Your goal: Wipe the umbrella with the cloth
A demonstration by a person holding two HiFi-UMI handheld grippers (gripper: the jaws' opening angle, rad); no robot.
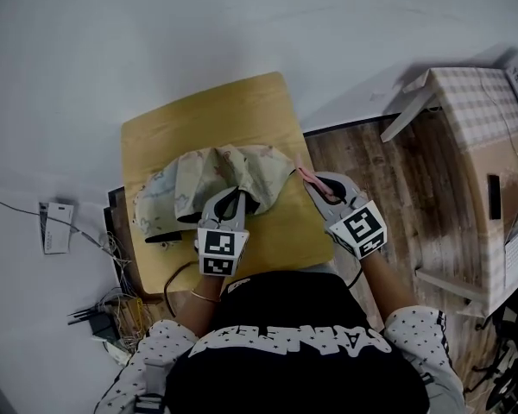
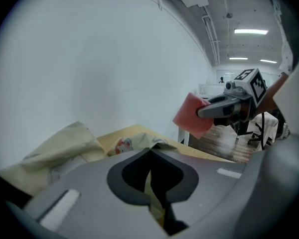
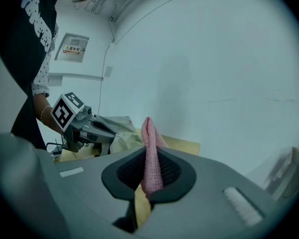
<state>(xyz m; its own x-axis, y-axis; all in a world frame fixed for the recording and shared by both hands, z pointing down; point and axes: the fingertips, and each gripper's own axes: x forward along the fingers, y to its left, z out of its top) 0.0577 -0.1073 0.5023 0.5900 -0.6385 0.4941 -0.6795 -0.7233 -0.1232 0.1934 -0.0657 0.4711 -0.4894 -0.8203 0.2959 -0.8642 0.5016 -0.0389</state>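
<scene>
A cream patterned umbrella [image 1: 198, 184] lies bunched on the small wooden table [image 1: 207, 115]. My left gripper [image 1: 239, 191] is shut on a fold of its fabric at the near right side; in the left gripper view, cream fabric [image 2: 150, 183] shows pinched between the shut jaws. The right gripper [image 1: 316, 185] hovers just right of the umbrella, shut on a pink cloth [image 1: 306, 175]. In the right gripper view, the pink cloth [image 3: 150, 153] stands upright between the jaws, with the left gripper [image 3: 109, 131] and the umbrella [image 3: 123, 136] to its left. In the left gripper view, the cloth [image 2: 192, 116] hangs from the right gripper [image 2: 207, 111].
A cardboard box [image 1: 488, 171] under a checked cover stands on the wooden floor to the right. Cables and a power strip [image 1: 104, 317] lie on the floor at the left, beside a white tag [image 1: 56, 227]. A white wall rises behind the table.
</scene>
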